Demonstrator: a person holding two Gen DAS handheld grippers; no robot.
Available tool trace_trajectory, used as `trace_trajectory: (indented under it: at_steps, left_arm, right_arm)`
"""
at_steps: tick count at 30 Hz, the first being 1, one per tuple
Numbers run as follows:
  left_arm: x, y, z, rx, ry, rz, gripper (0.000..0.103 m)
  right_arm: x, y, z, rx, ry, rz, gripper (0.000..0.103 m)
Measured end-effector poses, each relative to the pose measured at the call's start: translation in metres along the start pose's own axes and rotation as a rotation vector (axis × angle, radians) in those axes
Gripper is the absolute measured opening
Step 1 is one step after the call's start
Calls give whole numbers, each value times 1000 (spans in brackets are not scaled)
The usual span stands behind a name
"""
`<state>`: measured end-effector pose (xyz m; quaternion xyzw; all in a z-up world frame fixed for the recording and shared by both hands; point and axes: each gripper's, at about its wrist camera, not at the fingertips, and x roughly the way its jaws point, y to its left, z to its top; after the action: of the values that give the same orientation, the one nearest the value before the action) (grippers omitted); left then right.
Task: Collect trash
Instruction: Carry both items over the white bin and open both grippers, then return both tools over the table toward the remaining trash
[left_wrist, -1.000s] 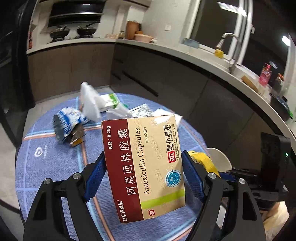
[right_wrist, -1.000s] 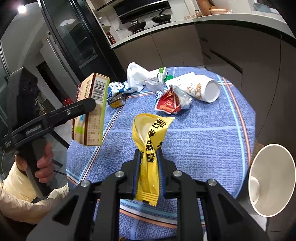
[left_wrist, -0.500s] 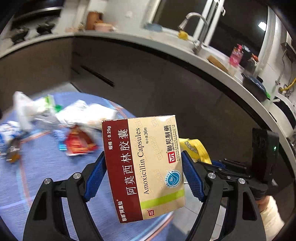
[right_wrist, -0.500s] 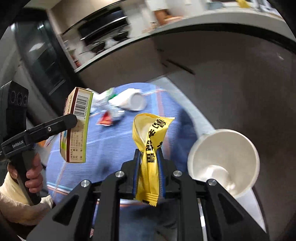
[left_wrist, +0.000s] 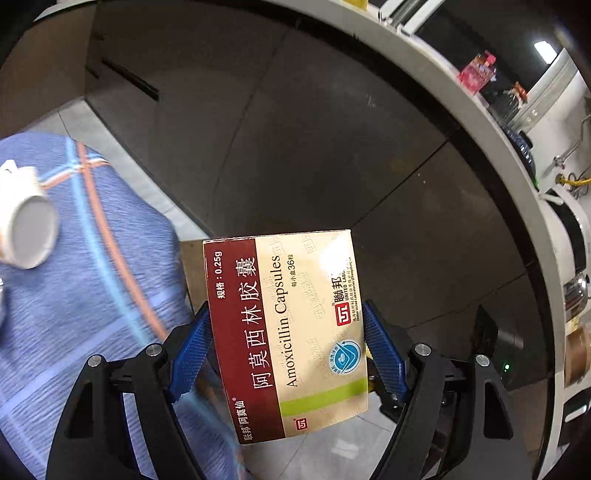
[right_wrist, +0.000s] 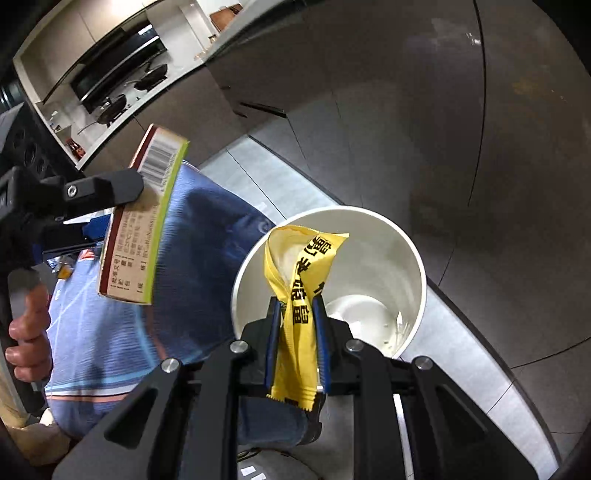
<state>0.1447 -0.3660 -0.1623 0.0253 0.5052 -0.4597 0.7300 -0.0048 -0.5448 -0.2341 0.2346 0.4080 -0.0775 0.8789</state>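
Observation:
My left gripper (left_wrist: 286, 345) is shut on a beige and maroon Amoxicillin capsule box (left_wrist: 284, 332), held upright past the table's right edge over the floor. The box also shows in the right wrist view (right_wrist: 142, 221), to the left of the bin. My right gripper (right_wrist: 295, 326) is shut on a yellow empty wrapper (right_wrist: 299, 291) and holds it above the open mouth of a white round trash bin (right_wrist: 369, 236) that stands on the floor beside the table.
A round table with a blue striped cloth (left_wrist: 74, 295) lies at the left, with a tipped white paper cup (left_wrist: 26, 229) on it. Dark kitchen cabinets (left_wrist: 295, 129) curve behind. The other gripper's black body (left_wrist: 495, 347) is at the right.
Both grippers have swung right, away from the table's litter toward the floor beside it. The white bin has come under the yellow wrapper. Both grips are unchanged.

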Motion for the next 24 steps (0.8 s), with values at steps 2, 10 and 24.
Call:
trace_trajectory:
  at_steps: [2, 10, 24]
  left_arm:
    - [19, -3, 1, 10, 31, 17, 74]
    - [64, -10, 1, 38, 104, 67, 76]
    - [69, -7, 7, 31, 57, 122, 95]
  right_arm:
    - [11, -5, 1, 4, 11, -3, 20]
    - [34, -20, 0, -4, 50, -30, 27]
    - [13, -25, -14, -71, 18, -65, 89]
